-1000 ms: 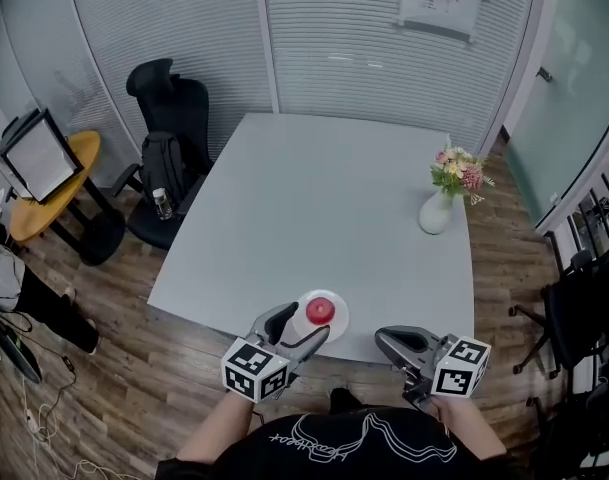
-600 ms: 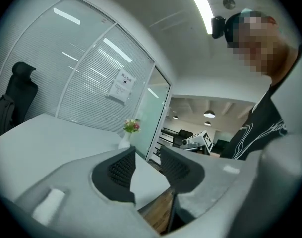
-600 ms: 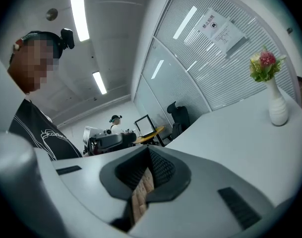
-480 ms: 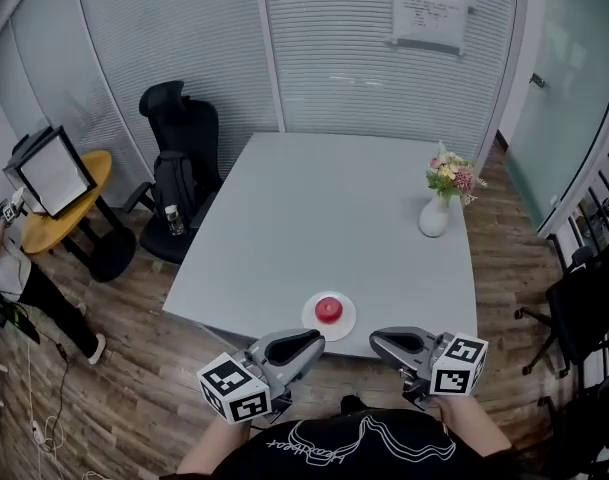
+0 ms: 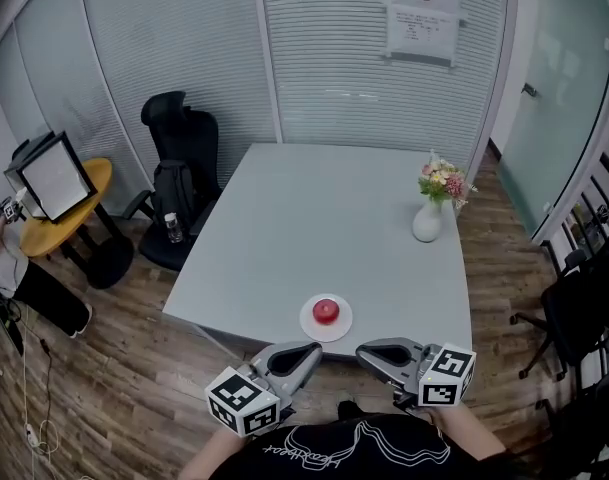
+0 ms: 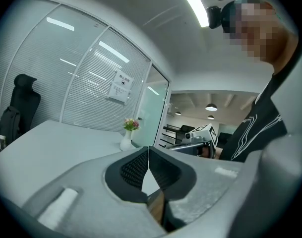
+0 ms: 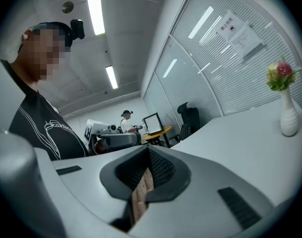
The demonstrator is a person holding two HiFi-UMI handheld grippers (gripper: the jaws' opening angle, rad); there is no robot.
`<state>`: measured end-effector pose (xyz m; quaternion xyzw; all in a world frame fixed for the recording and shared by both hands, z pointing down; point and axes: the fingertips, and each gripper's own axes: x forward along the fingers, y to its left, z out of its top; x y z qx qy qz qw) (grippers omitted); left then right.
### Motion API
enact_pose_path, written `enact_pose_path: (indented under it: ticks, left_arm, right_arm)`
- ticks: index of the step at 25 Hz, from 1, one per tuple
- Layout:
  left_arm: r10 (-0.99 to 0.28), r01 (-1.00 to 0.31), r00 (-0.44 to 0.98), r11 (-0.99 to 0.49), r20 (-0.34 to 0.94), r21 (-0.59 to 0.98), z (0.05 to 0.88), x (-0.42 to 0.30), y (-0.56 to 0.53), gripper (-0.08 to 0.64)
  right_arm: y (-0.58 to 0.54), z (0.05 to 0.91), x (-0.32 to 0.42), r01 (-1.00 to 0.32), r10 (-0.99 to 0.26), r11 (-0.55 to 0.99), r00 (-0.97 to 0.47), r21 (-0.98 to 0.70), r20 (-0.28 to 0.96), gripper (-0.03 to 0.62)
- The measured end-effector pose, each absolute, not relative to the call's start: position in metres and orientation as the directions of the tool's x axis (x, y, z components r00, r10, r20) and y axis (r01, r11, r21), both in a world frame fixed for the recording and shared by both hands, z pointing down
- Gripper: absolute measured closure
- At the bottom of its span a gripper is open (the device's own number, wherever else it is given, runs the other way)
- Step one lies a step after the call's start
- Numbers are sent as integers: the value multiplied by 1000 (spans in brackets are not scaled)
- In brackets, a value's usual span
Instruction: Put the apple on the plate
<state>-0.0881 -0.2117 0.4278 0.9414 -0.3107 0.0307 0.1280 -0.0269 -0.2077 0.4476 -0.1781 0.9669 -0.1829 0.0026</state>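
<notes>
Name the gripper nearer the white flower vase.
Right. Both hover off the grey table; the right gripper is on the side of the white flower vase, the left gripper beside it, farther away.

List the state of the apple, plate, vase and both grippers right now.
Apple: resting on the plate, not held.
Plate: flat on the table, near its front edge.
Vase: upright, holding flowers.
Left gripper: shut, empty.
Right gripper: shut, empty.

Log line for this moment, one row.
apple: on plate | left tool: shut, empty | right tool: shut, empty | task: placement done
</notes>
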Motion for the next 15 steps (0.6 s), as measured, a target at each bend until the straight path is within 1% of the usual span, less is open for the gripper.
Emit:
enact_pose_path:
  ticks: [5,8,15]
  left_arm:
    - [-576,-591,806,-779,135,211,426,-89,-201,543]
    - [-585,-605,796,-771,154,199,429,-90,-198,543]
    - [-580,-600,800,-769,154,219,429,-89,-193,543]
  right_arm:
    - [-201,447,-30,-362,-362,865,-930,-348,67,584]
    - [-197,449,-31,-366,-365,862,-928,-351,71,584]
    - [-191,449,-32,-360,-365,861,-929,-360,59,584]
